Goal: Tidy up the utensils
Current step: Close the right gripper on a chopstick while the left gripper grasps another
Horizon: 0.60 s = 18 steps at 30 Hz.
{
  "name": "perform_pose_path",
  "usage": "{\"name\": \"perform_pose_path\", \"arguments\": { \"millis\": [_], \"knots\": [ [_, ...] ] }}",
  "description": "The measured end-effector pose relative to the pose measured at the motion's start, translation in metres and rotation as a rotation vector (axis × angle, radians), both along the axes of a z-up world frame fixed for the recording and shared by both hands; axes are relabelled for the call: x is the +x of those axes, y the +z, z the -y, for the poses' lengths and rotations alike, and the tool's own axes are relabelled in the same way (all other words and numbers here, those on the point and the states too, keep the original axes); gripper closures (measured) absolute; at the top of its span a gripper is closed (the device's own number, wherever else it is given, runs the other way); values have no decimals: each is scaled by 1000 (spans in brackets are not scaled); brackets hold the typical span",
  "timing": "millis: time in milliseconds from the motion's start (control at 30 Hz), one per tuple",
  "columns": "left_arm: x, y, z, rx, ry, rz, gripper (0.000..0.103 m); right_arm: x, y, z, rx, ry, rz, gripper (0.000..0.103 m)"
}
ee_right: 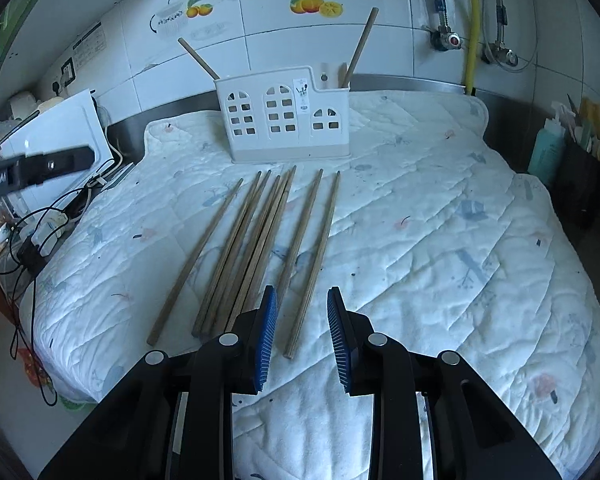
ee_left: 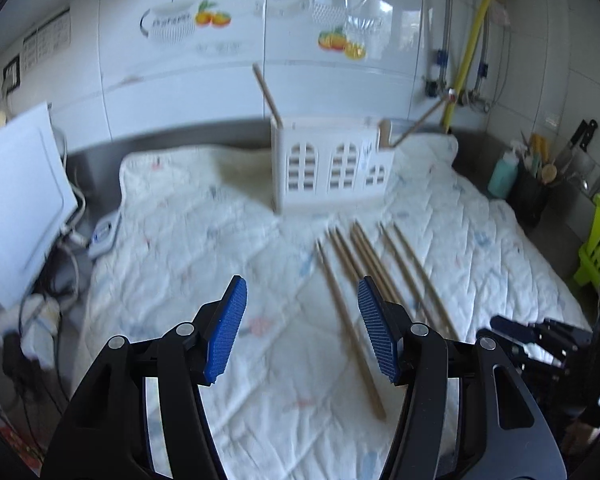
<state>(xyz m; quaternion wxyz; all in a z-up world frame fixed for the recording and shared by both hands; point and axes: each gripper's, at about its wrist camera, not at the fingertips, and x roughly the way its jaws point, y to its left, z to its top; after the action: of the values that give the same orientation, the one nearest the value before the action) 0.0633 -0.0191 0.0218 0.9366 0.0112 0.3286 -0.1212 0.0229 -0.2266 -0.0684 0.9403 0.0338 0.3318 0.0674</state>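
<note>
Left wrist view shows the left tool (ee_left: pixel 302 328) with its blue pads (ee_left: pixel 228 328) spread apart and nothing between them, hovering over a white quilted cloth (ee_left: pixel 180 248) on the bench. Wooden chopsticks (ee_left: pixel 352 320) lie loose on the cloth just ahead and to its right (the picture is blurred). Beyond them stands a white utensil holder (ee_left: pixel 324 168) with window-shaped cutouts; one chopstick leans out of each end.

From the right wrist, the right tool (ee_right: pixel 302 338) is parted narrowly and grips nothing; the near end of one loose chopstick (ee_right: pixel 308 280) lies on the cloth below the gap, with the others fanned out to the left. The holder sits upright at the far edge of the cloth, near the tiled wall (ee_right: pixel 400 40).
</note>
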Motion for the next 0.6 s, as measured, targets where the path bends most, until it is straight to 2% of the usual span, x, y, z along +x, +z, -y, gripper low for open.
{"name": "perform_pose_path", "arguments": {
  "millis": [133, 233, 400, 600],
  "knots": [
    [-14, -35, 5, 4, 7, -56, 45, 4, -10, -2, 25, -4, -20, 77],
    [-16, -56, 8, -32, -4, -122, 46, 9, -17, -5, 24, -12, -32, 78],
    [-15, -78, 20, -48, -45, -171, 49, 17, -29, -4, 45, -24, -73, 85],
    [-2, -101, 37, -71, -82, -231, 66, 21, -36, -5, 49, -27, -90, 90]
  ]
}}
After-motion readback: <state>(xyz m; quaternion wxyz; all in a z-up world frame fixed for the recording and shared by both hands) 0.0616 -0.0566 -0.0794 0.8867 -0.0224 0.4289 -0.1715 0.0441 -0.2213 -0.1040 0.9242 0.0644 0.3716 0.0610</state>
